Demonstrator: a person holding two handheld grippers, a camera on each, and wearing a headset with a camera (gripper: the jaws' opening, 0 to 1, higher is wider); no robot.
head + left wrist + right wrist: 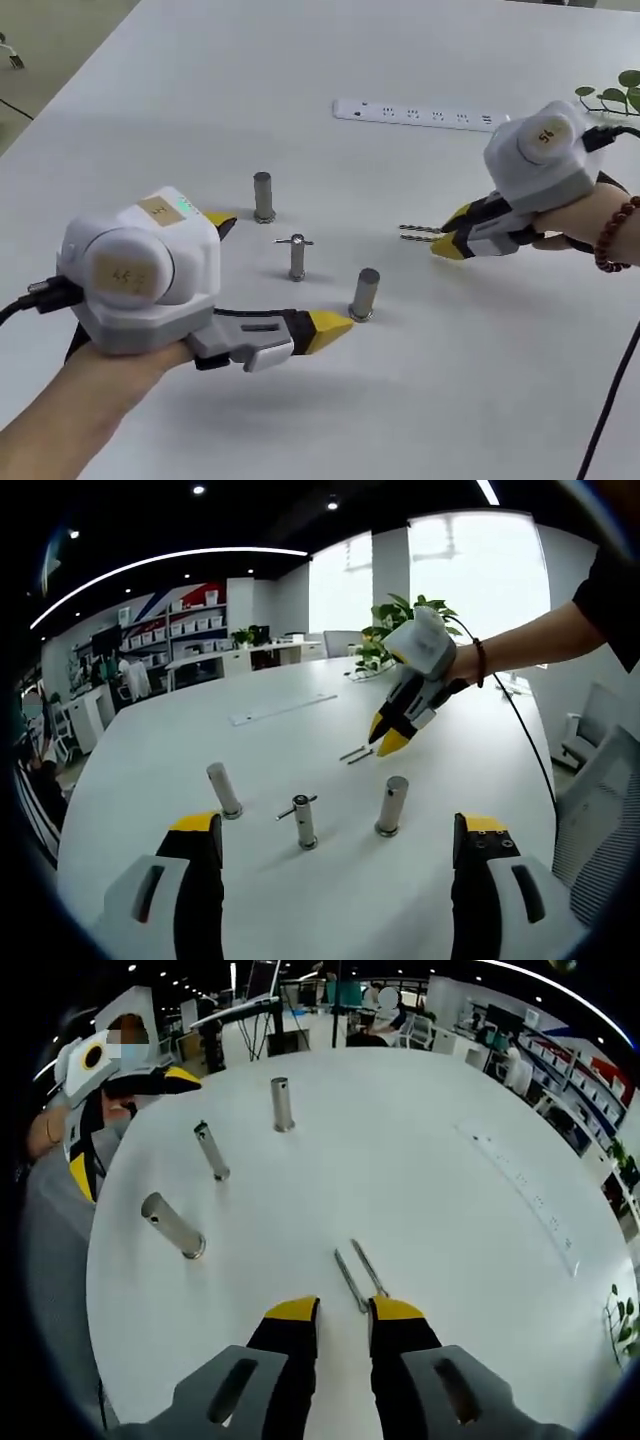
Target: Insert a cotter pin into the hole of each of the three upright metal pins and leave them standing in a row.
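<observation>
Judged about one third complete. Between and just ahead of the wide-spread, empty jaws of the left gripper (337, 825): the slanting row of three. Done: middle pin (304, 825), midway between those jaws, upright, with first cotter pin (297, 805) set crosswise through the hole near its top. Left to do: left bare pin (223, 790), just ahead of the left jaw, and right bare pin (391, 805), nearer the right jaw, both upright and neither carrying a cotter pin. In hand for the next fitting, by the look of it: second cotter pin (418, 233), seemingly pinched at its head in the narrow jaws of the right gripper (450, 232), legs projecting straight ahead of the tips, well apart from the row. Surroundings, far beyond the left gripper's jaws: bright windows (480, 570), wall shelving (190, 615), curved ceiling light (150, 565). Beneath both sets of jaws: broad white desk (200, 80), smooth, with a rounded edge. Past the right gripper: leafy plant (612, 97) at the desk edge. Well beyond all jaw tips: white power strip (420, 113), flat on the desk.
</observation>
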